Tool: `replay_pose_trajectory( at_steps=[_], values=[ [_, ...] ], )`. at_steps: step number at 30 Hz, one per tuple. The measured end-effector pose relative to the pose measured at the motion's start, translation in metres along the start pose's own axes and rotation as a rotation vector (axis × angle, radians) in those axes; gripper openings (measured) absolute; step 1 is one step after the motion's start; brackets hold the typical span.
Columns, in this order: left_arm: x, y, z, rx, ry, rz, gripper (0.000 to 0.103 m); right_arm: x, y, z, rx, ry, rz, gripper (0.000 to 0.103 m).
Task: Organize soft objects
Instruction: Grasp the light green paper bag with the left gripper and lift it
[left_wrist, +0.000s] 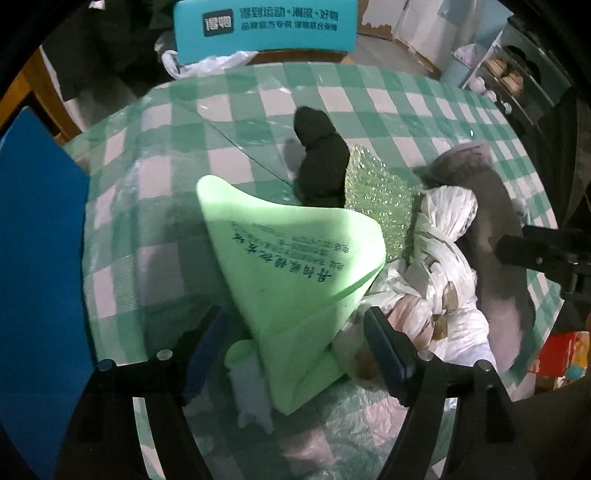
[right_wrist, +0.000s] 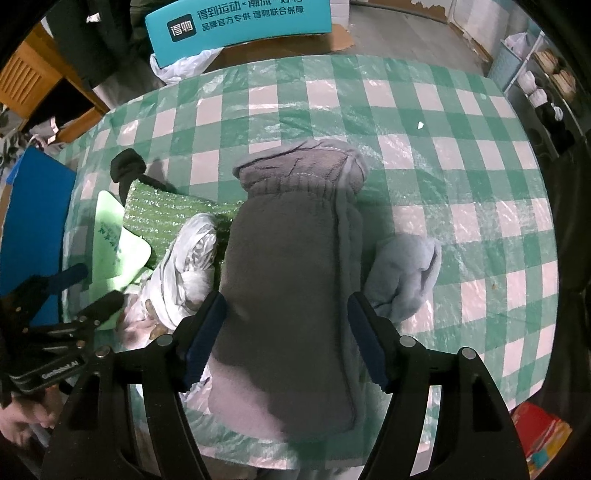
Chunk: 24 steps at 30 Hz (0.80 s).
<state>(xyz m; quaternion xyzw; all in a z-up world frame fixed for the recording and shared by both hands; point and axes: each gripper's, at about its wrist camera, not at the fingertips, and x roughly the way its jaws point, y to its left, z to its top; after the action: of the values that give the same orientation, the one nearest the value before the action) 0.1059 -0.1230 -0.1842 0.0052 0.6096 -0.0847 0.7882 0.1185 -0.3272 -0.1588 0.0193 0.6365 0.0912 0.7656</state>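
A pale green foam sheet (left_wrist: 295, 266) with dark print stands curled between the fingers of my left gripper (left_wrist: 295, 314). The jaws are wide apart and the pads do not touch it. The sheet (right_wrist: 114, 236) and the left gripper (right_wrist: 92, 288) also show at the left of the right wrist view. A grey fleece pouch (right_wrist: 288, 258) lies lengthwise on the checked table, and my right gripper (right_wrist: 286, 299) straddles it with its pads at the pouch's sides, not squeezing. A knotted white plastic bag (left_wrist: 443, 240) lies between sheet and pouch (left_wrist: 491, 206).
A black sock (left_wrist: 317, 162), a sparkly green pad (right_wrist: 162, 218) and a light blue fleece cloth (right_wrist: 406, 273) lie on the checked tablecloth (right_wrist: 443, 147). A blue board (left_wrist: 37, 240) stands at the left edge. A teal printed box (right_wrist: 236, 26) sits beyond the table, a red box (right_wrist: 543, 432) below right.
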Motion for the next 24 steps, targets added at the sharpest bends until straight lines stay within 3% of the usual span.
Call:
replay_pose_trajectory(
  at_steps=[8,10,13,15,18,22,23,24],
  values=[
    [0.002,0.003,0.008,-0.027,-0.023,-0.029,0.077,0.006,0.0,0.004,0.002,0.001,-0.001,0.073],
    [0.001,0.005,0.009,-0.041,-0.037,-0.037,0.067,0.009,0.002,0.006,0.001,0.003,-0.003,0.073],
    [0.002,0.008,0.011,-0.045,-0.04,-0.027,0.042,0.011,0.004,0.006,-0.005,0.005,-0.01,0.073],
    [0.005,0.011,0.012,-0.065,-0.022,-0.055,0.015,0.012,0.003,0.006,-0.006,0.006,-0.012,0.073],
    [0.004,0.013,0.01,-0.082,-0.027,-0.063,0.008,0.014,0.004,0.005,-0.001,0.003,-0.025,0.073],
    [-0.004,0.014,0.007,-0.089,-0.054,-0.077,0.007,0.021,0.008,0.003,-0.016,0.0,-0.047,0.073],
    [-0.007,0.014,0.008,-0.093,-0.062,-0.087,0.006,0.022,0.009,0.003,-0.025,-0.003,-0.05,0.071],
    [-0.01,0.014,0.008,-0.096,-0.07,-0.095,0.006,0.022,0.01,0.002,-0.033,-0.006,-0.053,0.063]
  ],
)
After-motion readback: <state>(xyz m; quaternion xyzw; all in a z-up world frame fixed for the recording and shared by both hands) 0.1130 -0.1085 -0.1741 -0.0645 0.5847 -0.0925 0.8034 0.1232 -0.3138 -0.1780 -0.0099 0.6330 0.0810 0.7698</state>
